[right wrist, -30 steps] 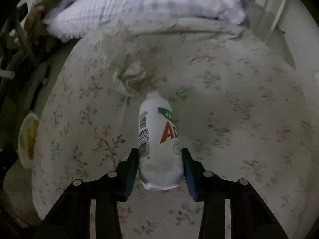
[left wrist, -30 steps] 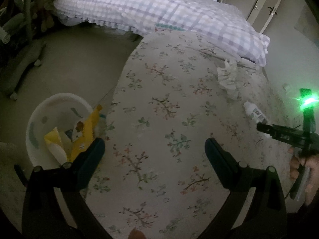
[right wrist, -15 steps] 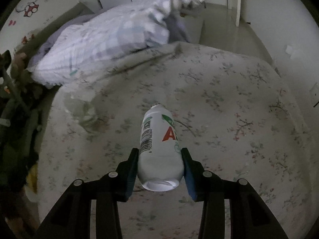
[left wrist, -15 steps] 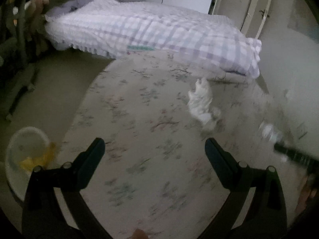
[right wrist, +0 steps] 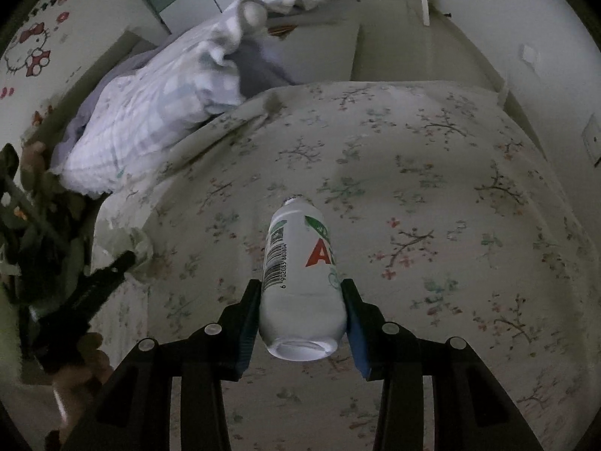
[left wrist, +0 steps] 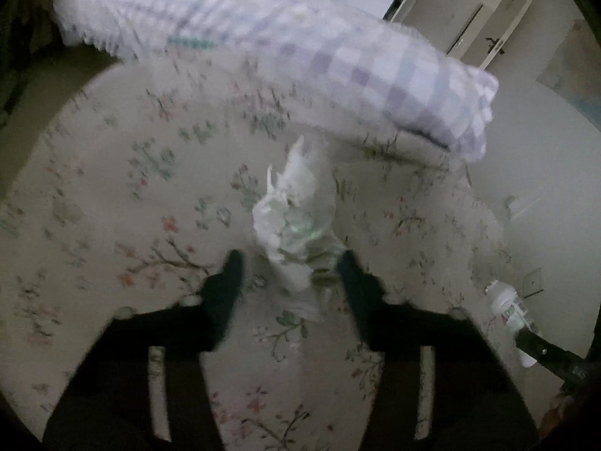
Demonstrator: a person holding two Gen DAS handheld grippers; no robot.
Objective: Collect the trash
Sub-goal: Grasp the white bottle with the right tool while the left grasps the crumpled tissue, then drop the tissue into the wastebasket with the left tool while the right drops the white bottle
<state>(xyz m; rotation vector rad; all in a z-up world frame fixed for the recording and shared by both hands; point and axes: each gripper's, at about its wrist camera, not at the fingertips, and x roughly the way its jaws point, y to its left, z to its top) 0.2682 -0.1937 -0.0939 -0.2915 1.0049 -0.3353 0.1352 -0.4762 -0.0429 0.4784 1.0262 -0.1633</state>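
Floral fabric covers the bed [right wrist: 432, 173], where a checked pillow [left wrist: 338, 60] is laid. The bottle [right wrist: 300, 282] is clamped in the right gripper [right wrist: 303, 302] above it. The tissue [left wrist: 296, 221] lies between the left gripper's [left wrist: 289, 267] just-closing jaws; contact cannot be told.

This is a bedroom in a home. A bed [right wrist: 432, 195] with a floral-print sheet fills most of both views, and a checked lilac-and-white quilt [left wrist: 338, 64] lies bunched along its far side. A cartoon-cat sticker [right wrist: 32, 54] decorates the wall at far left, a white door [left wrist: 469, 26] with a lever handle stands at far right, and a wall socket [right wrist: 593, 139] sits on the right wall.
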